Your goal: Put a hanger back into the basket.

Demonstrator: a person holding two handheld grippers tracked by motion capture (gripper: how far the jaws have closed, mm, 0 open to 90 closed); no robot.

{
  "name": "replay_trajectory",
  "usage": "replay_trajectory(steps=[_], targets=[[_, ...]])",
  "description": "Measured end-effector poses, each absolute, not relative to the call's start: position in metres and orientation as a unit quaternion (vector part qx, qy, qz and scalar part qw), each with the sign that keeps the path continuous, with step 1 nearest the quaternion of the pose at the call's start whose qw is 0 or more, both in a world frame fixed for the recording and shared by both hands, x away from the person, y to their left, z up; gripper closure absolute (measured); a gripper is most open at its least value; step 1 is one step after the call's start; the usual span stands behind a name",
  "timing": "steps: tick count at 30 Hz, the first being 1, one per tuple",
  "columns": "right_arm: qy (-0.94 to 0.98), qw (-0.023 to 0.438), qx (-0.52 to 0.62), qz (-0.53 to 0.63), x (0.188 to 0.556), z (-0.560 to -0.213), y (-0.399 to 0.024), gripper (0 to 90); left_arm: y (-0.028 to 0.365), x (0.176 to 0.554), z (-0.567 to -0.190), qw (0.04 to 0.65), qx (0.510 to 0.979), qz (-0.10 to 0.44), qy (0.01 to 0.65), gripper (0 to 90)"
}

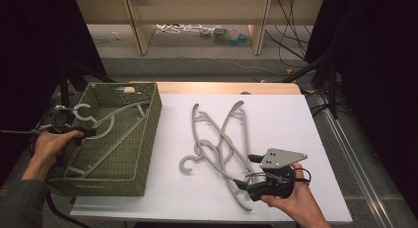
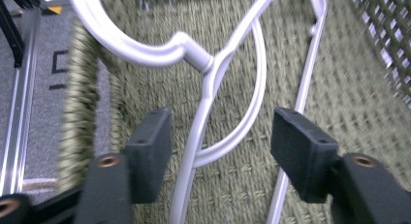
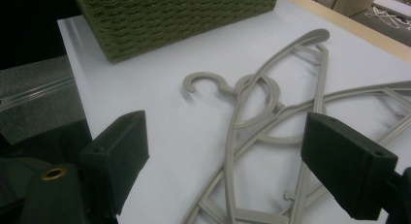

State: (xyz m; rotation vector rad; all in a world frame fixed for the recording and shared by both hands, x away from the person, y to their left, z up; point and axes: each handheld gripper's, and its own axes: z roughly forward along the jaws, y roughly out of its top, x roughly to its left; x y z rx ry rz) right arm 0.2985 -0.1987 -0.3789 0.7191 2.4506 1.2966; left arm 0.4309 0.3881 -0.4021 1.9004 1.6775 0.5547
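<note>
Grey plastic hangers are the business here, and from the layout the job looks like gathering them off the white surface [image 1: 296,119] into the green woven basket [image 1: 148,139] at the left. One hanger in the basket [image 1: 116,132] already lies aslant on its floor, its hook [image 1: 83,112] up over the basket's left rim. The left gripper [image 1: 91,133] sits at that rim, and in the left gripper view its jaws stand wide apart with the hanger's neck [image 2: 203,95] running between them, neither pad touching it. So nothing is clamped there; the sensible thing is to draw that gripper straight back without snagging the neck or the loop beside it, so the hanger settles flat.

Two more hangers [image 1: 222,139] lie crossed and tangled near the middle of the surface, their hooks [image 3: 206,83] interlocked at the near-left end. The right gripper [image 1: 249,171], held at the near right edge of the surface, points at them with its jaws fully spread and empty; in the right gripper view the crossed arms lie between and beyond the pads.

To do this step well, I judge it best to pick one single arm clear of the crossing, close on its thin bar squarely, and lift it gently. Because the hooks are linked, a fast pull would likely drag both; a slight twist to unhook should free one. Thin, slick plastic may also pivot in the pads.
</note>
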Motion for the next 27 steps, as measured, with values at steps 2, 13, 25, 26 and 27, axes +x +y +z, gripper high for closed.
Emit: replay_trajectory(steps=[2,13,25,26,27], targets=[[0.847,0.139,0.249,0.450,0.299,-0.379,-0.199,18.1,0.386,0.426,-0.395,0.286,0.701,0.216,0.616,35.6],[0.841,0.141,0.257,0.455,0.299,-0.382,-0.198,18.1,0.352,0.380,-0.356,0.413,0.669,0.249,0.566,27.3],[0.834,0.142,0.263,0.463,0.302,-0.386,-0.198,17.9,0.286,0.331,-0.334,0.495,0.676,0.241,0.489,20.9],[0.833,0.141,0.264,0.466,0.302,-0.386,-0.197,17.9,0.280,0.329,-0.335,0.507,0.673,0.240,0.483,20.8],[0.832,0.143,0.265,0.467,0.302,-0.386,-0.197,17.9,0.275,0.326,-0.336,0.517,0.670,0.238,0.476,20.8]])
